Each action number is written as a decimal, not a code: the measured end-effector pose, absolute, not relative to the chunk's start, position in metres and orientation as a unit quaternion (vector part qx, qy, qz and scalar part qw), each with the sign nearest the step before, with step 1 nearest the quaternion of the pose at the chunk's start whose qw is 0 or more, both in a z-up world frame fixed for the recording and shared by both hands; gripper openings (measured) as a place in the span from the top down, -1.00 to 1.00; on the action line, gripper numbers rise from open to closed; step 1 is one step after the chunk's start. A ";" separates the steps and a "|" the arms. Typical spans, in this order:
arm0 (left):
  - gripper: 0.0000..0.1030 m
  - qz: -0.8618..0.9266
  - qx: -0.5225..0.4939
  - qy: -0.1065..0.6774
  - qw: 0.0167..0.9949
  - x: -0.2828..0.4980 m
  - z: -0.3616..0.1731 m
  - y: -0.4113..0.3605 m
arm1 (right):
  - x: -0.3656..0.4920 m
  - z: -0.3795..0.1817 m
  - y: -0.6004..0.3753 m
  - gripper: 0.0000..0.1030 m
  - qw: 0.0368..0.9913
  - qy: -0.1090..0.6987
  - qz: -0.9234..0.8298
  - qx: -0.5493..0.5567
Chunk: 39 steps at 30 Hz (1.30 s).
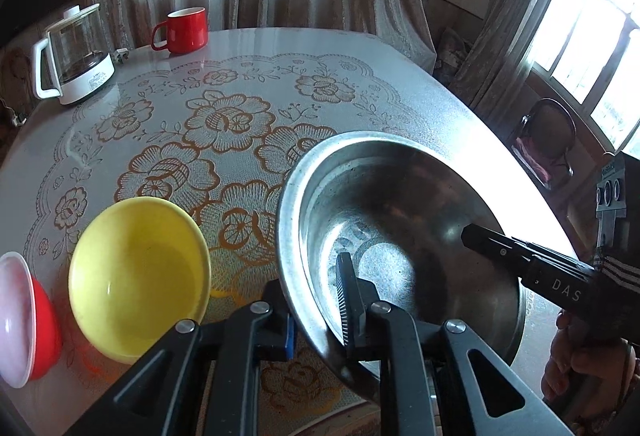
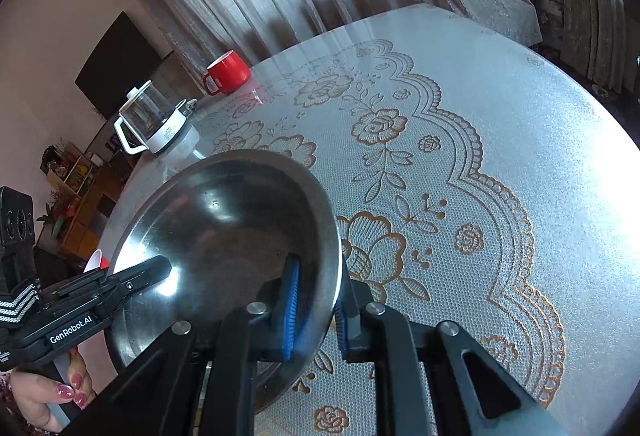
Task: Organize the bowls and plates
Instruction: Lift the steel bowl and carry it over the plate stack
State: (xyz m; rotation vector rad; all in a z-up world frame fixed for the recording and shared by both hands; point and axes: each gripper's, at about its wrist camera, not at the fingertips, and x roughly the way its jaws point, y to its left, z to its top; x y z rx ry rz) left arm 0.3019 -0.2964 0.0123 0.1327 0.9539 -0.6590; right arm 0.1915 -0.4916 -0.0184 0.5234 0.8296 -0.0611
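Steel bowl (image 1: 400, 236) held tilted above the bench (image 1: 240, 48), both rims pinched: left gripper (image 1: 320, 320) jaws clamp the near-left rim, right gripper (image 2: 316, 316) the opposite. Judgement: keep both level, lower evenly; yellow bowl (image 1: 138, 276) and red bowl (image 1: 40, 324) sit beside it.
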 end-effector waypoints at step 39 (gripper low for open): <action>0.63 -0.214 -0.016 0.389 0.896 0.173 0.041 -0.070 | 0.127 0.040 -0.293 0.72 0.904 0.377 0.102 0.174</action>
